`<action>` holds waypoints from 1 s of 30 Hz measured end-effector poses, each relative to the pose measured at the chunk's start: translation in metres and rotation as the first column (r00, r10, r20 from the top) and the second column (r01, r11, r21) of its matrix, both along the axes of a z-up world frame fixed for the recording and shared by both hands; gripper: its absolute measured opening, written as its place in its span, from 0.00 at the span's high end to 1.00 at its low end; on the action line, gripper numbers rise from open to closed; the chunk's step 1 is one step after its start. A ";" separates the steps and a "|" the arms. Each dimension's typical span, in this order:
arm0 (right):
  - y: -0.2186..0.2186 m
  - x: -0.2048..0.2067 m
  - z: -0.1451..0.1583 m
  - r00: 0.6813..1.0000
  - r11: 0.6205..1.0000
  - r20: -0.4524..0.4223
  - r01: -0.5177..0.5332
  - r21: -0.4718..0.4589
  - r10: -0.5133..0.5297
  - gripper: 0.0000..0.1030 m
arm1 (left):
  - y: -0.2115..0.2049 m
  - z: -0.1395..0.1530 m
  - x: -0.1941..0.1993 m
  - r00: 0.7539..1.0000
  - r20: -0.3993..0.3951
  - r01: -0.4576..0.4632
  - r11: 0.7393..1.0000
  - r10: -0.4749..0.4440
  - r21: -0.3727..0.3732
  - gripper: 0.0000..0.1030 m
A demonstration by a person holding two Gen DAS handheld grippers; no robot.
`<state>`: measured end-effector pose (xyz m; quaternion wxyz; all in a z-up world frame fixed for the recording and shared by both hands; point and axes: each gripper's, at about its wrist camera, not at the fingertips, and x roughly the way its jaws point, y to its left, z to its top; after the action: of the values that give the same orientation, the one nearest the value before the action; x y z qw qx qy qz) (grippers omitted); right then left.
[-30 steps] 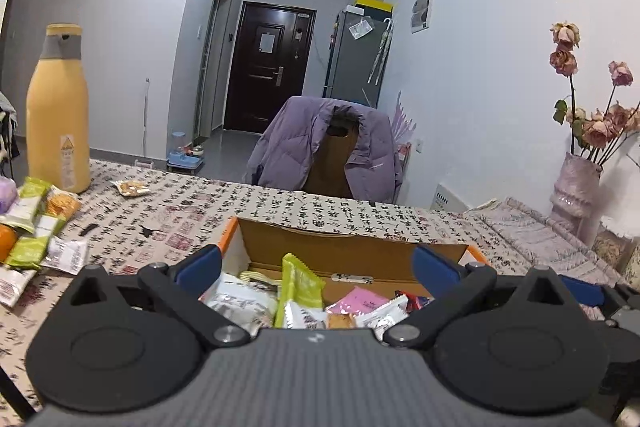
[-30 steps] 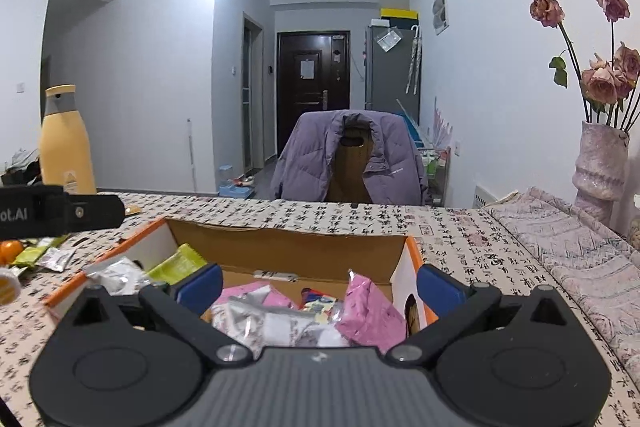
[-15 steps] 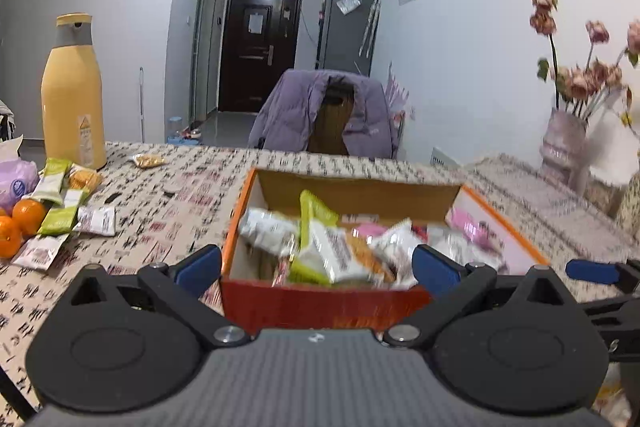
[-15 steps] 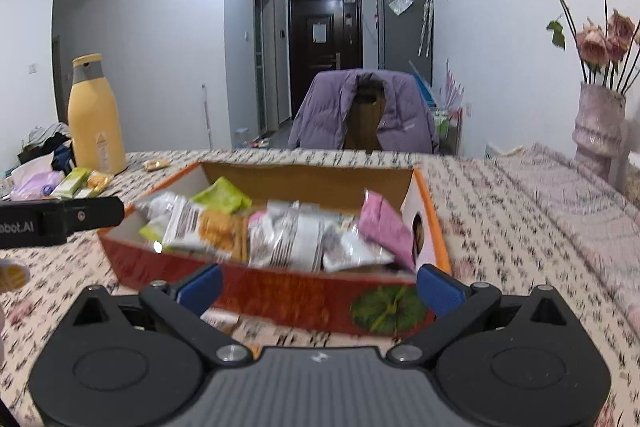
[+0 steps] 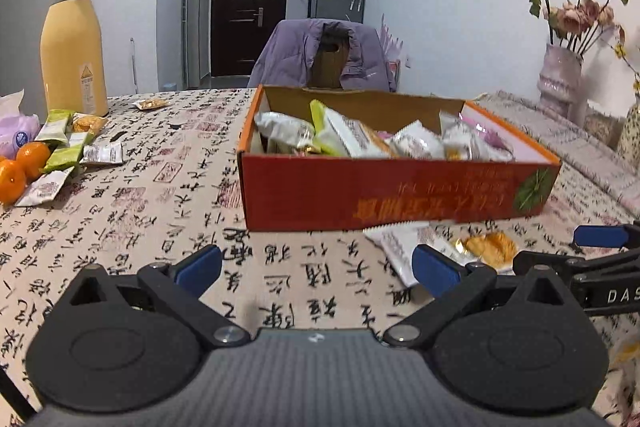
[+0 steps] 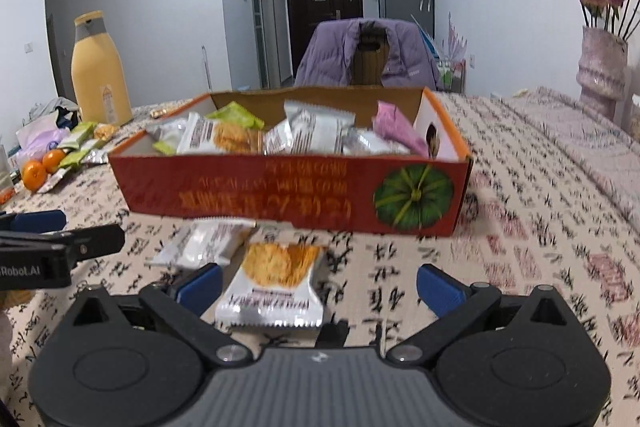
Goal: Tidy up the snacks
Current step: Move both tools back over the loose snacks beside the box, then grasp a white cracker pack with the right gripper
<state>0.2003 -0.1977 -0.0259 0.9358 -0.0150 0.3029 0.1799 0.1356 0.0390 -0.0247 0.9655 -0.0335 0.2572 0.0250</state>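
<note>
Both grippers low over the counter, jaws wide apart, nothing held. Left gripper over bare patterned cloth; right gripper straddling a biscuit packet lying flat between its fingers, nearer the left finger, not yet pinched.

Snack box at twelve o'clock from both grippers, already heaped with wrapped snacks. Just in front of its near wall, two strays: the biscuit packet and, at about eleven o'clock from the right gripper, a white packet, overlapping or touching at the corner — hard to tell which. Same pair seen from the left wrist at two o'clock, beside the right gripper's finger.

More loose snacks and two oranges at ten o'clock from the left gripper, near a tall yellow bottle, well apart from the box.

Step in hand, as a judgement: collecting strays in front of the box, with the biscuit packet lined up for the right gripper. Next move likely calls for shifting slightly left to centre the packet, dropping the fingertips to the cloth, closing on the thin wrapper by its edges, then lifting clear of the box wall and releasing over the pile. Flat foil likely to slip or drag the neighbouring white packet along.
</note>
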 end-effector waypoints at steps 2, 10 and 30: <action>0.003 0.001 -0.002 1.000 1.000 -0.011 0.007 -0.009 -0.008 0.00 | -0.001 -0.004 0.001 1.000 -0.010 -0.004 1.000 0.004 0.009 0.00; 0.015 0.013 -0.003 0.998 0.998 -0.045 0.031 -0.046 -0.033 0.00 | -0.003 -0.004 -0.001 1.000 0.018 0.018 1.000 -0.018 0.000 0.00; 0.034 0.030 -0.013 0.997 0.996 -0.079 -0.022 -0.088 0.015 0.35 | 0.001 -0.003 -0.004 0.999 0.034 0.005 1.000 -0.004 -0.030 0.00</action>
<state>0.2301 -0.1635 -0.0386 0.9199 -0.0523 0.3470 0.1752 0.1312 0.0404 -0.0277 0.9691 -0.0481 0.2412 0.0186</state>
